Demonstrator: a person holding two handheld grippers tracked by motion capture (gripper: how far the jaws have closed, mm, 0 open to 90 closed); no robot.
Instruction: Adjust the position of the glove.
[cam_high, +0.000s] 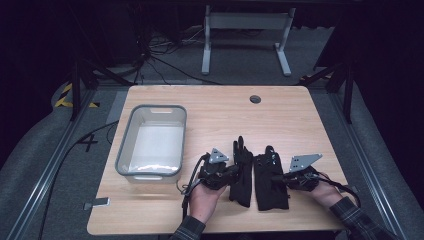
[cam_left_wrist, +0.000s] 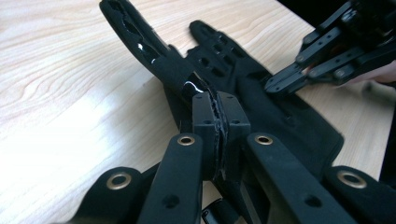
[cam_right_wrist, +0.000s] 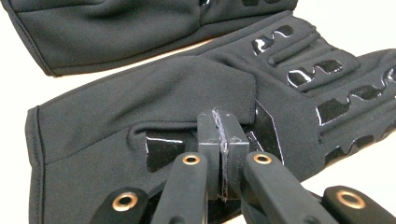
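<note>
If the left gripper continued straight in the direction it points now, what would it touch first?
Probably the left glove: the left gripper, fingers shut, already sits at its edge, and the glove stretches ahead along that line. The right glove and the right gripper lie to the side. Depth is hard to judge.

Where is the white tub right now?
In the high view the white tub sits on the left part of the table, just left of the left gripper and the two black gloves.
</note>
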